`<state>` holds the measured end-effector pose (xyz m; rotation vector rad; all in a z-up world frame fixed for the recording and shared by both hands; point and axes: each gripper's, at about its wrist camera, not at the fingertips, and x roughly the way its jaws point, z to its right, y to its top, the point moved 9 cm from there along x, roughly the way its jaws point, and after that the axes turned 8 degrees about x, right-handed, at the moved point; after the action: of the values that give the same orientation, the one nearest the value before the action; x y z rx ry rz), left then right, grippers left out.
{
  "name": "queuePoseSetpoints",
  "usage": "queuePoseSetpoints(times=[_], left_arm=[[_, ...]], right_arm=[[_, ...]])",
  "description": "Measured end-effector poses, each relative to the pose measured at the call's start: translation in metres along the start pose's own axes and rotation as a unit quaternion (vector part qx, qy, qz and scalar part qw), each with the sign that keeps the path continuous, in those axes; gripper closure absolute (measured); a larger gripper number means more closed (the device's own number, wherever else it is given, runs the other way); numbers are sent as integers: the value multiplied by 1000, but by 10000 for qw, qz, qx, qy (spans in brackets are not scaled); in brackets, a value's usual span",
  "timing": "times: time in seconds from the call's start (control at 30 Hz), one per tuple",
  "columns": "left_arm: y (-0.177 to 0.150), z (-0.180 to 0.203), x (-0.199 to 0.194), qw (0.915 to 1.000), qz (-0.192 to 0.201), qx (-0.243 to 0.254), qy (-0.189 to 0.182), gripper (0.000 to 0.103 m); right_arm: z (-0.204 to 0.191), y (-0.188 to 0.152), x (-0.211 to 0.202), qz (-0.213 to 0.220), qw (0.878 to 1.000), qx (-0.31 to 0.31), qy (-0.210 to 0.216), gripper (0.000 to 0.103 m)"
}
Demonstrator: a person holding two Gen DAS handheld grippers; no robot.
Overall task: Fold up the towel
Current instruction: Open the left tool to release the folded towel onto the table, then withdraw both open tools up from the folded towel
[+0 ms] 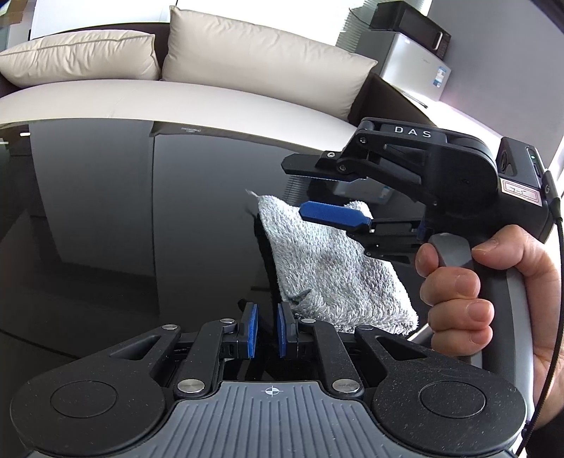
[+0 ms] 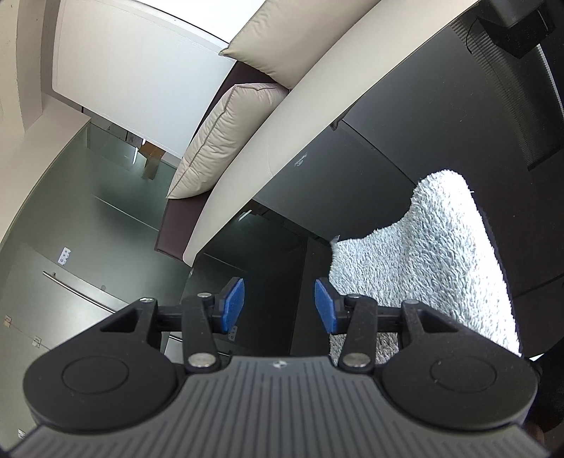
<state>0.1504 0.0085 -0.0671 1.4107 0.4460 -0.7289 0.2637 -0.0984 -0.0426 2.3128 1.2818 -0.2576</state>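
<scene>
A grey fluffy towel [image 1: 328, 267] lies folded on the glossy black table [image 1: 105, 218], with a small tag at its far left corner. My left gripper [image 1: 267, 329] sits at the towel's near left edge. Its blue pads are almost together, with a dark strip of that edge running between them. My right gripper [image 1: 303, 190] hovers over the towel's far end, turned on its side and open, with nothing between its fingers. In the right wrist view the right gripper [image 2: 279, 306] is open over bare table, and the towel [image 2: 423, 253] spreads just to its right.
A beige sofa [image 1: 176, 98] with two cushions [image 1: 261, 60] runs along the table's far edge. A white cabinet with a black appliance [image 1: 412, 24] on top stands at the back right. A hand [image 1: 469, 292] grips the right gripper's handle beside the towel.
</scene>
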Motion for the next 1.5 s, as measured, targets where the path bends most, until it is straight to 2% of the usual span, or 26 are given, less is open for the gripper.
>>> queuePoseSetpoints(times=[0.13, 0.23, 0.43, 0.7, 0.8, 1.07, 1.5], left_arm=[[1, -4, 2, 10000, -11, 11, 11, 92], [2, -3, 2, 10000, 0, -2, 40, 92], [3, -2, 6, 9999, -22, 42, 90, 89], [1, -3, 10, 9998, -45, 11, 178, 82], [1, -5, 11, 9997, -33, 9, 228, 76], [2, -7, 9, 9996, 65, -59, 284, 67], [11, 4, 0, 9991, 365, 28, 192, 59]], right_arm=[[8, 5, -15, 150, 9997, -14, -171, 54], [12, 5, -28, 259, 9980, -319, -478, 50], [17, 0, -48, 451, 9888, -995, -1019, 49], [31, -10, -61, 562, 9747, -1531, -1529, 48], [35, -14, -64, 574, 9704, -1664, -1655, 48], [45, -23, -70, 568, 9617, -1856, -1934, 48], [54, -41, -74, 431, 9499, -2165, -2212, 48]])
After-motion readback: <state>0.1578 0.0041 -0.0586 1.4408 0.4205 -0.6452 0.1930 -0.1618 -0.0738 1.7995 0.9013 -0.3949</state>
